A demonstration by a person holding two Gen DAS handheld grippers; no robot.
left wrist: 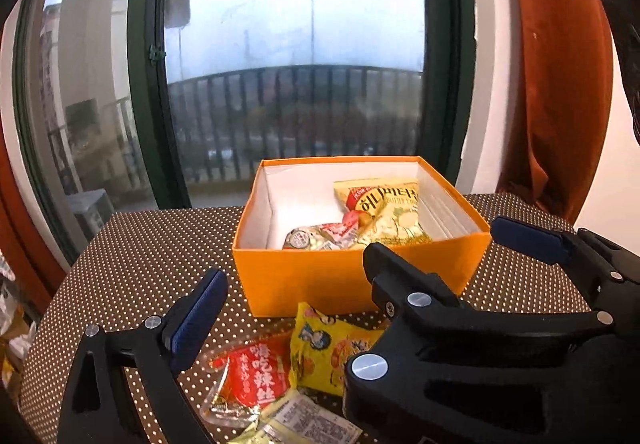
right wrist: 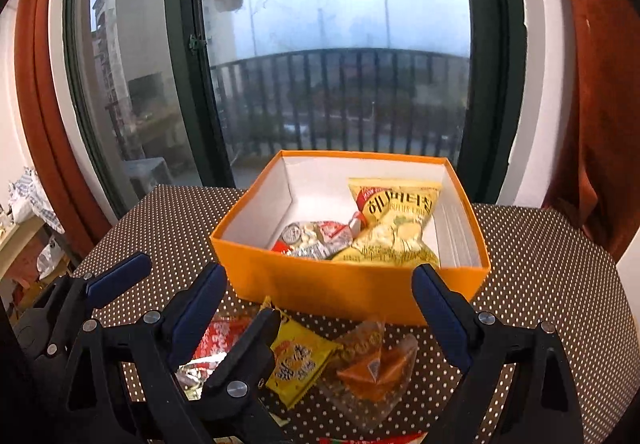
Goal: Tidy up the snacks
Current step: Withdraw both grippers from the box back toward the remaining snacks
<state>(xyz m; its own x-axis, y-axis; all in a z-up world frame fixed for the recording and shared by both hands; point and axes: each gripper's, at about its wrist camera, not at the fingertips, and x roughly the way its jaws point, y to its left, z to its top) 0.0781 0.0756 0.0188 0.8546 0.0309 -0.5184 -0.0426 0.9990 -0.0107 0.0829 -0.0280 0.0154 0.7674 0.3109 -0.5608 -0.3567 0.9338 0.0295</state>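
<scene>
Findings, left to right

1. The left hand-held gripper [left wrist: 316,284] stands wide, with nothing between its pads. The right wrist view confirms both its fingers well apart.

2. The red packet [left wrist: 256,376] lies flat on the counter [right wrist: 540,284], at about 7 o'clock from the left hand-held gripper's midpoint and just beside its left finger. Its long axis runs roughly 12 to 6, in line with the fingers.

3. The yellow packet [right wrist: 300,364] lies next, touching or overlapping the red packet's right edge. It sits cornerwise, and one finger of the left hand-held gripper crosses in front of its left side in the right wrist view.

4. The clear packet [right wrist: 372,368], with orange contents, lies at 6 o'clock from the right hand-held gripper [right wrist: 320,276], between its fingers and nearer the right one. These jaws are also wide and empty.

5. The orange box [right wrist: 340,292] stands at 12 o'clock from all three loose packets, just beyond them. It already holds a large yellow bag [right wrist: 392,220] and some small packets [right wrist: 316,240].

We judge that the left hand is nearer the red packet and the right hand nearer the clear packet. The two tools' inner fingers overlap, so we advise separating them before either closes
</scene>
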